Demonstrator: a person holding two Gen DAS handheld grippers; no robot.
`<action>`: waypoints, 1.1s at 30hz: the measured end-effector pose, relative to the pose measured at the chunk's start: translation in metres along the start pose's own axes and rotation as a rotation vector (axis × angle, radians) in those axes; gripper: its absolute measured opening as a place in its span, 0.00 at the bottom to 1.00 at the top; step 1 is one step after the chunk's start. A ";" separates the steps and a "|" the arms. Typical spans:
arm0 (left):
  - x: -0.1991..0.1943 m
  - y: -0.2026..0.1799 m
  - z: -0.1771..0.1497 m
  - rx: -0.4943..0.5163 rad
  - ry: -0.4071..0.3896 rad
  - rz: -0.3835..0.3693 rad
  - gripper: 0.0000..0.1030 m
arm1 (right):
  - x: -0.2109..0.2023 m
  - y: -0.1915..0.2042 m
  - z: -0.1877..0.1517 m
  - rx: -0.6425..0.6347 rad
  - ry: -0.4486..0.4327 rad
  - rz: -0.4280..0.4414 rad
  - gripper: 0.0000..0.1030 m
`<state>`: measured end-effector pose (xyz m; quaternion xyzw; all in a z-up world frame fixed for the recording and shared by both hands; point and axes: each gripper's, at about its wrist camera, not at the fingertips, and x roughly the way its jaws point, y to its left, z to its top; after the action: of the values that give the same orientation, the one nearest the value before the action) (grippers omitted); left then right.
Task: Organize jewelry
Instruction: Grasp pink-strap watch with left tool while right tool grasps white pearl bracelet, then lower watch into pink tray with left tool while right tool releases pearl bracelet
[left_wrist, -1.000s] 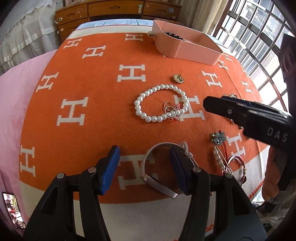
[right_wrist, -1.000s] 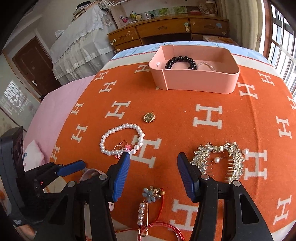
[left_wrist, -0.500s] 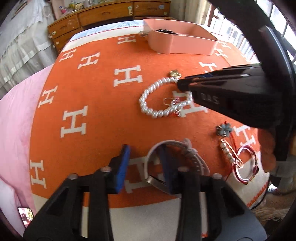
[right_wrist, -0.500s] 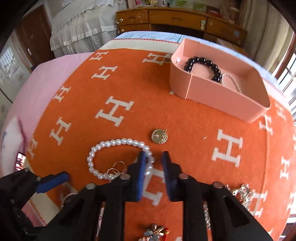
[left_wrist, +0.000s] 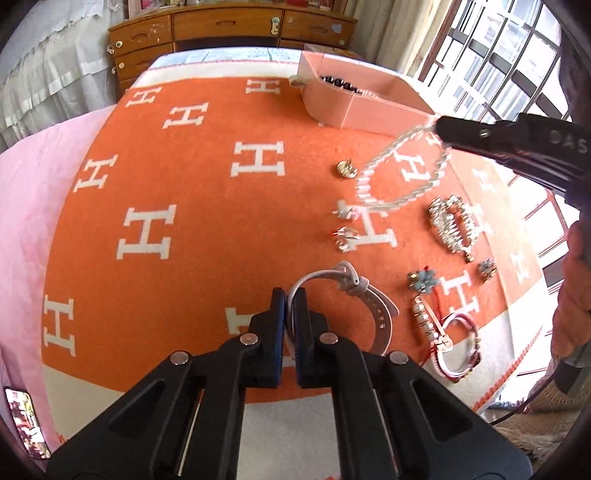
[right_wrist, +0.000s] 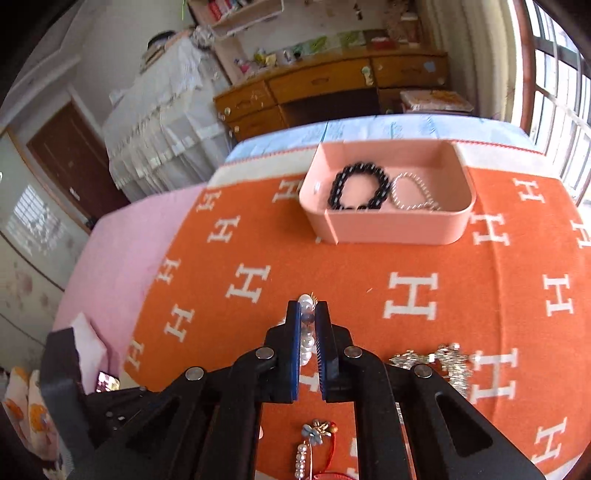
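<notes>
My right gripper (right_wrist: 307, 314) is shut on the white pearl bracelet (right_wrist: 306, 332) and holds it in the air; in the left wrist view the bracelet (left_wrist: 399, 173) hangs blurred from the right gripper (left_wrist: 441, 134) above the orange blanket (left_wrist: 207, 206). My left gripper (left_wrist: 290, 306) is shut on the strap of a white watch (left_wrist: 365, 299) near the blanket's front edge. The pink box (right_wrist: 388, 225) at the far side holds a black bead bracelet (right_wrist: 358, 186) and a thin silver chain (right_wrist: 412, 194).
On the blanket lie a gold pendant (left_wrist: 346, 169), small earrings (left_wrist: 343, 238), a crystal hair comb (left_wrist: 452, 225), a blue flower brooch (left_wrist: 423, 280), a pearl pin (left_wrist: 430, 325) and a red-and-white bangle (left_wrist: 458, 347). A wooden dresser (right_wrist: 332, 92) stands behind.
My right gripper closed on the pearl bracelet and lifted it off the blanket toward the pink box. My left gripper closed on the white watch strap.
</notes>
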<state>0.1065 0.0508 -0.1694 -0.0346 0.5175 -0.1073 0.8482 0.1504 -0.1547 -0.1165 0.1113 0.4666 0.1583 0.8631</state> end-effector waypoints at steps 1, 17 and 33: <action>-0.004 -0.002 0.001 0.002 -0.009 -0.002 0.02 | -0.010 -0.002 0.002 0.008 -0.023 0.004 0.07; -0.076 -0.034 0.075 0.051 -0.185 -0.016 0.02 | -0.131 -0.026 0.034 0.029 -0.236 0.000 0.07; 0.010 -0.072 0.232 0.004 -0.211 0.069 0.02 | -0.091 -0.064 0.129 0.099 -0.258 -0.038 0.07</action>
<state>0.3061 -0.0336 -0.0588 -0.0263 0.4260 -0.0749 0.9013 0.2224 -0.2544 0.0012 0.1643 0.3609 0.1032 0.9122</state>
